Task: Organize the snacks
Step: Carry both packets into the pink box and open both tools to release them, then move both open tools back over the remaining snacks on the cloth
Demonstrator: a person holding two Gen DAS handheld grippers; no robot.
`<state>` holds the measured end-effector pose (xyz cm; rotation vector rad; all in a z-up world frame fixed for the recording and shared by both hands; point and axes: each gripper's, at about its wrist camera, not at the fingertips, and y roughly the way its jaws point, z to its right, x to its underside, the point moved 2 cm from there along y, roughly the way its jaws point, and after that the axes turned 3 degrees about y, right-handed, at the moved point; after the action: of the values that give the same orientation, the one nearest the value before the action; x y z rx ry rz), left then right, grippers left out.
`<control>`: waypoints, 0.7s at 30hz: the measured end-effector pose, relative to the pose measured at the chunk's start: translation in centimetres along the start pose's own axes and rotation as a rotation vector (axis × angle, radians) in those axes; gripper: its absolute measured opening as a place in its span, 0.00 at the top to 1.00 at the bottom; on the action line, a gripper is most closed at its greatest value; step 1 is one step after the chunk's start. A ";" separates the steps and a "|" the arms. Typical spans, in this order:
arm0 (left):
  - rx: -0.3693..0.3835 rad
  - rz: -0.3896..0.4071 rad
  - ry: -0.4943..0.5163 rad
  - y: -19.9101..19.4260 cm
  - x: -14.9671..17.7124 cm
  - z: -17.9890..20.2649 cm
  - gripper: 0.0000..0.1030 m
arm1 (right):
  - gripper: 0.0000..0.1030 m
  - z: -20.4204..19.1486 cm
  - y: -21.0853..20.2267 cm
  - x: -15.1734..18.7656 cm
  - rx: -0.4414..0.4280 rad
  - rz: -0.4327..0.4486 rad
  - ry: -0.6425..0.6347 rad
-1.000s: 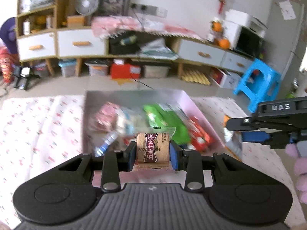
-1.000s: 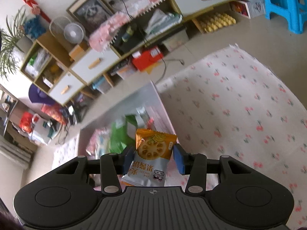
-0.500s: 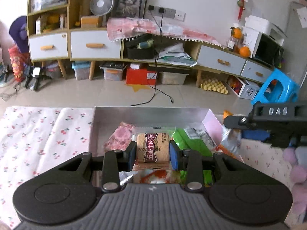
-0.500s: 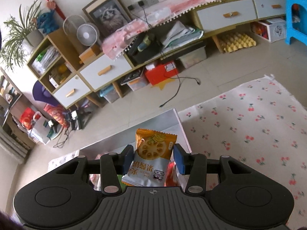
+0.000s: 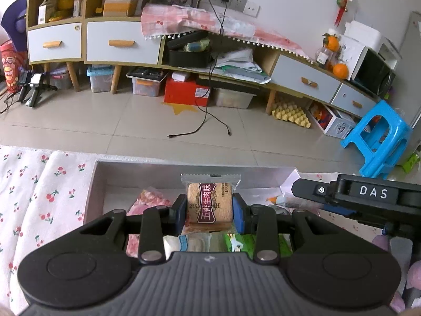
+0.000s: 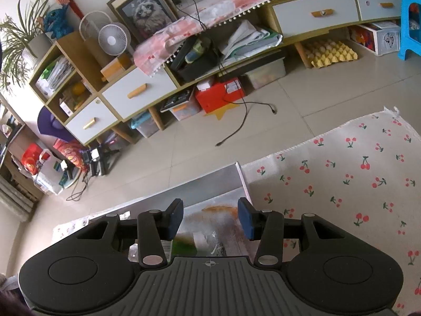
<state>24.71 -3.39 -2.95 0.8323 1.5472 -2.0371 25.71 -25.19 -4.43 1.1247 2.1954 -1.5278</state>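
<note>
My left gripper [image 5: 210,209] is shut on a small brown cake in a clear wrapper [image 5: 210,202], held over the open grey box [image 5: 147,169]. The box holds several snack packs, among them a pink pack [image 5: 147,205] and a green pack [image 5: 236,241]. My right gripper [image 6: 210,217] is open and empty above the same box [image 6: 210,181]. A blurred orange packet [image 6: 221,212] lies in the box below its jaws. The right gripper also shows in the left wrist view [image 5: 368,197], to the right of the box.
The box stands on a white cloth with red cherries [image 6: 342,173], which also shows in the left wrist view [image 5: 39,192]. Beyond the cloth's far edge is tiled floor [image 5: 210,131], a long low cabinet [image 5: 118,44] and a blue stool [image 5: 376,137].
My right gripper has opened and let go of the orange packet, which now lies in the box. Both grippers have come lower and closer over the box. The left still holds the cake.
</note>
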 end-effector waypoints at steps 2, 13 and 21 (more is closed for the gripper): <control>-0.001 0.000 0.007 0.1 0.1 -0.1 0.67 | 0.56 0.1 0.1 -0.1 -0.004 0.004 0.003; -0.024 0.039 0.012 -1.0 -0.2 0.0 0.29 | 0.34 0.0 -1.1 -0.7 -0.030 0.025 0.029; -0.040 0.057 0.072 -3.4 0.3 0.7 0.23 | 0.29 -0.6 -3.7 -0.3 -0.007 0.039 -0.004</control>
<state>22.06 -3.15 -0.66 0.9330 1.5790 -1.9492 23.45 -25.36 -1.44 1.1546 2.1614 -1.5039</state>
